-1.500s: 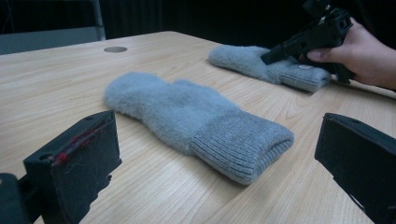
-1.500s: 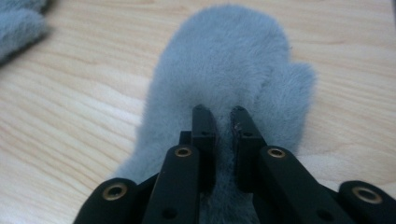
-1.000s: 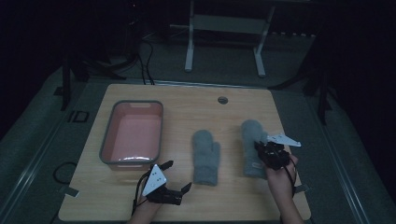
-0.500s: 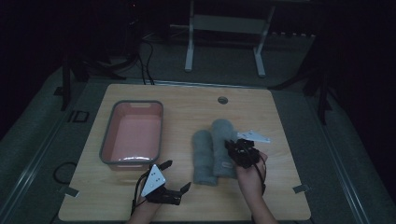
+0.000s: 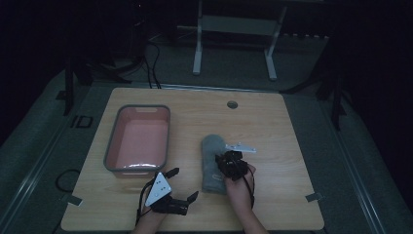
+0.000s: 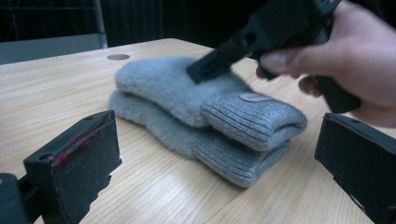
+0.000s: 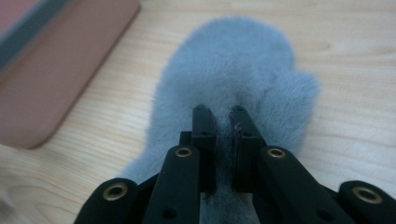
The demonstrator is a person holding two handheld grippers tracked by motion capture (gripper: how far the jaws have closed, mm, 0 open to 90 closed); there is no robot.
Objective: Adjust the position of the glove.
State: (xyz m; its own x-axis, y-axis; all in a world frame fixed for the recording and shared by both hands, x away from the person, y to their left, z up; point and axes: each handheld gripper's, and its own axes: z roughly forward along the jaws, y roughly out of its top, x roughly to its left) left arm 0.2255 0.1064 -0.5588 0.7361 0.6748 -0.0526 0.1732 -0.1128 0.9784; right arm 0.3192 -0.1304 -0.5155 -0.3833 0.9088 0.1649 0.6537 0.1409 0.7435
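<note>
Two grey fuzzy mittens lie stacked in the middle of the wooden table (image 5: 292, 146), the upper mitten (image 6: 177, 88) on the lower mitten (image 6: 205, 149). In the high view the stack (image 5: 211, 156) sits right of the tub. My right gripper (image 7: 223, 114) is shut on the upper mitten (image 7: 238, 60), pinching its fluff between the jaws, and rests on the stack (image 5: 229, 163). My left gripper (image 5: 183, 183) stands open near the front edge, pointing at the cuffs, with its jaws apart on either side of them (image 6: 219, 149) and nothing touched.
A pink tub (image 5: 111, 155) with a grey rim stands left of the mittens; its corner shows in the right gripper view (image 7: 56, 70). A round hole (image 5: 232, 104) is in the table's far side. Bare wood lies to the right.
My right gripper has carried a mitten leftward from the table's right side and set it on top of the other mitten. The left gripper has stayed put.
</note>
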